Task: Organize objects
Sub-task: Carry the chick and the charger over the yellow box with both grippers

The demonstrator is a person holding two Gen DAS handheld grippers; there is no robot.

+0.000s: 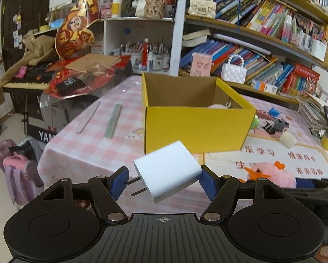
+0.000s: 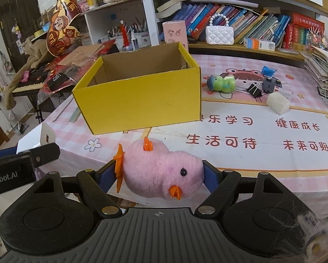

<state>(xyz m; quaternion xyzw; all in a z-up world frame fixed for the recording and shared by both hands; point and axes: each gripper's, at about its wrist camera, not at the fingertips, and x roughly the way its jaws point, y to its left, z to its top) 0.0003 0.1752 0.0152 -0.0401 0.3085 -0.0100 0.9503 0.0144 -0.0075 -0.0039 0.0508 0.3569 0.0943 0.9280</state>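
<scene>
Inside yellow box (image 1: pixel 196 118): pale plush (image 1: pixel 217 106).

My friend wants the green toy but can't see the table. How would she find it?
Start at the big yellow box on the pink table. Just right of it, lying on the cartoon mat, is the green toy. It's the only green thing there, rounded with a blue cap, beside black clips.

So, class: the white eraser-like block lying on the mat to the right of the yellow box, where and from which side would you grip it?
Grip the white block across its two long flat side faces, coming from above. It lies flat on the mat, so those faces give parallel pad contact. The binder clip sits close on its left, so keep the fingers clear of that side.
</scene>
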